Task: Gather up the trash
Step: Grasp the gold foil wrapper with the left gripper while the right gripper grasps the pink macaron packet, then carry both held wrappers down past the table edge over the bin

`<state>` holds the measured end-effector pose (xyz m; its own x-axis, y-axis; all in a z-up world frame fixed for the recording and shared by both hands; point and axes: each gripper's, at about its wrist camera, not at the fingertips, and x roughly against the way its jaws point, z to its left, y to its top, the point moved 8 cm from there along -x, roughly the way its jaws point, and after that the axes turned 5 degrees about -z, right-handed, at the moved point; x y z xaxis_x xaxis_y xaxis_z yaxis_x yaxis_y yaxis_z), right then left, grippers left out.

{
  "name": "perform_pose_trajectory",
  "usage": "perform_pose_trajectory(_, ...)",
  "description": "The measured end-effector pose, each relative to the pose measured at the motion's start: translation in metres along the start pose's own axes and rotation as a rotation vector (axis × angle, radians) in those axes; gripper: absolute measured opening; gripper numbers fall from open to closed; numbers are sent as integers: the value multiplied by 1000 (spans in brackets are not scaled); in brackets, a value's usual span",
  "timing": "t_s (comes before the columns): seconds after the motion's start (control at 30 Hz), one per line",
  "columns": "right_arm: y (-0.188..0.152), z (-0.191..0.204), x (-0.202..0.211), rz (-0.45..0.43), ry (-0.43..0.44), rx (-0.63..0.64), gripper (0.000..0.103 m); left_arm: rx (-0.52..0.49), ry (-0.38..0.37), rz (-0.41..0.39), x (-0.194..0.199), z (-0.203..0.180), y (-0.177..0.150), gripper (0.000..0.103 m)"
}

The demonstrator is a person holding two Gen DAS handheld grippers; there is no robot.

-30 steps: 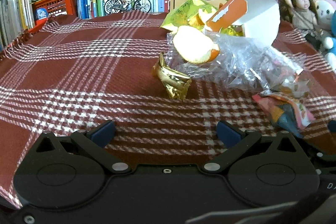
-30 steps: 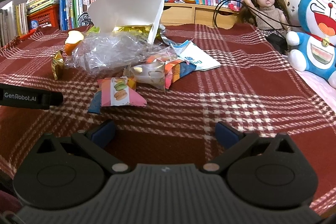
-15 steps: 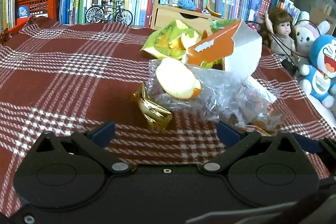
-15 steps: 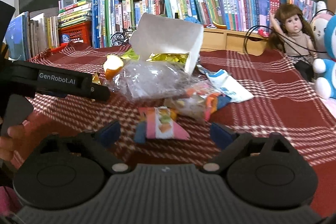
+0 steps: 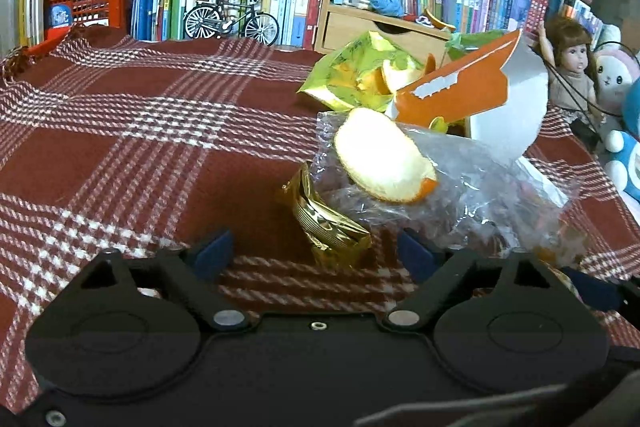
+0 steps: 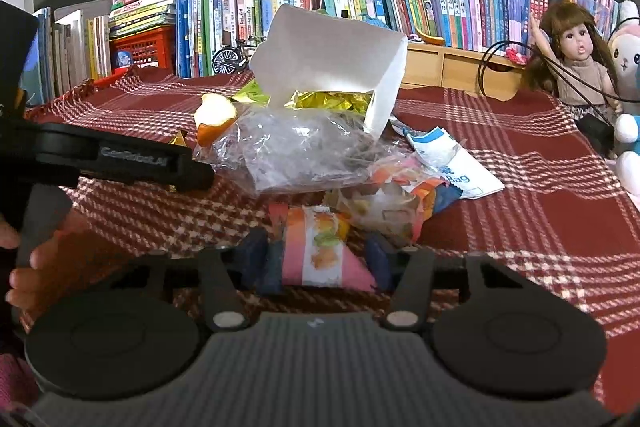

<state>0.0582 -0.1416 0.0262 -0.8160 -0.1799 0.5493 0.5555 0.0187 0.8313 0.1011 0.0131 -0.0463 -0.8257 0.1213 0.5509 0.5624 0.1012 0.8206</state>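
White lettering "GenRobot.AI" runs along the black arm of the left gripper (image 6: pixel 120 163), left of the right claw; "Bag" shows on a white-and-blue wrapper (image 6: pixel 452 167) ahead, to its right.

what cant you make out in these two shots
- Box contents: right view, its raised flap and the clear bag cover all but some gold foil.
- Pink wrapper grip: right gripper fingers flank it; contact unclear.
- Gold wrapper print: left view, blurred.
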Motion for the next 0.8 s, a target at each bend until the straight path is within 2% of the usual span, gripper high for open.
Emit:
perform_pose_trajectory(0.03, 0, 0, 1, -3, 3, 0, 57, 5, -2, -1, -1, 0, 0, 77)
perform_pose_trajectory(0.1, 0, 0, 5, -9, 5, 8, 52, 7, -7, -9, 1, 0, 0, 59)
perform_pose_trajectory(0.13, 0, 1, 8, -13, 4, 13, 52, 4, -9, -12, 3, 0, -1, 45)
perform_pose_trajectory(0.17, 0, 1, 10, -17, 4, 18, 51, 5, -17, -11, 4, 0, -1, 36)
perform_pose_trajectory(0.23, 0, 1, 15, -27, 4, 23, 50, 22, -44, -12, 9, 0, -2, 26)
perform_pose_trajectory(0.53, -5, 3, 36, -50, 13, 8, 46, 8, -84, -66, 47, -7, -8, 26)
perform_pose_trajectory(0.8, -9, 8, 56, -70, 23, 8, 45, -54, -124, -118, 93, -20, -23, 26)
